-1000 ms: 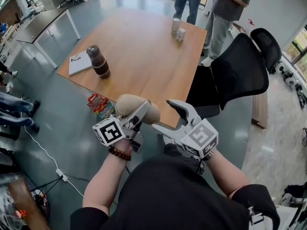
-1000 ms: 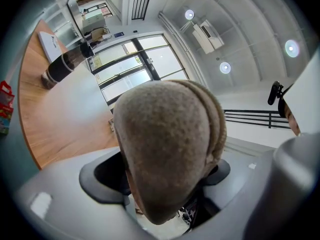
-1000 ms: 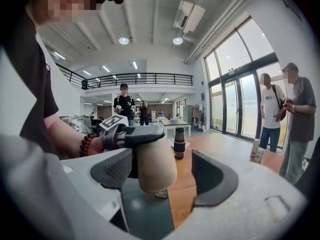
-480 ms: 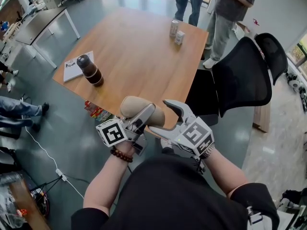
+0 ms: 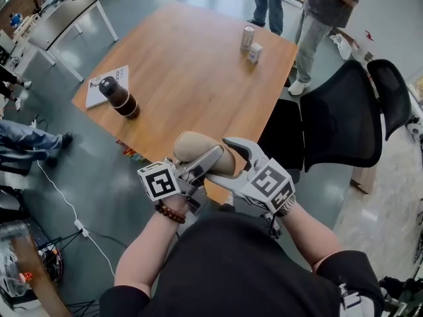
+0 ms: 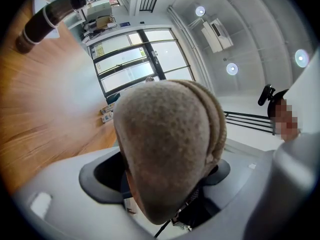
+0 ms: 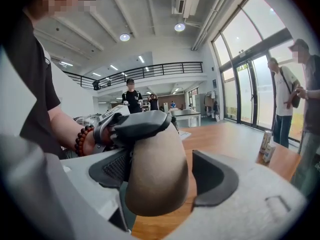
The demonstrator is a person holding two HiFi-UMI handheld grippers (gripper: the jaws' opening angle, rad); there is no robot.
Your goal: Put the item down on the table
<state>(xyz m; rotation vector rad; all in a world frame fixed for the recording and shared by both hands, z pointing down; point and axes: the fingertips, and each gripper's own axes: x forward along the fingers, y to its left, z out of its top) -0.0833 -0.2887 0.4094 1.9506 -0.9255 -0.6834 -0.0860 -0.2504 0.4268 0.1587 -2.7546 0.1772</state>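
A tan, rounded, loaf-shaped item hangs in the air over the near edge of the wooden table. My left gripper is shut on it, one jaw lying across its top. In the left gripper view the item fills the space between the jaws of the left gripper. My right gripper comes from the right and stands open around the item's end. In the right gripper view the item lies between the pads of the right gripper, with a gap at the right pad.
A dark brown bottle stands on a white book at the table's left edge. Two cans stand at the far side. A black mesh chair is at the right. Two people stand beyond the table. Snack packets lie on the floor.
My right gripper has moved left, from beside the item to straddling its end. The left gripper keeps its hold, and both have drifted slightly toward the table.
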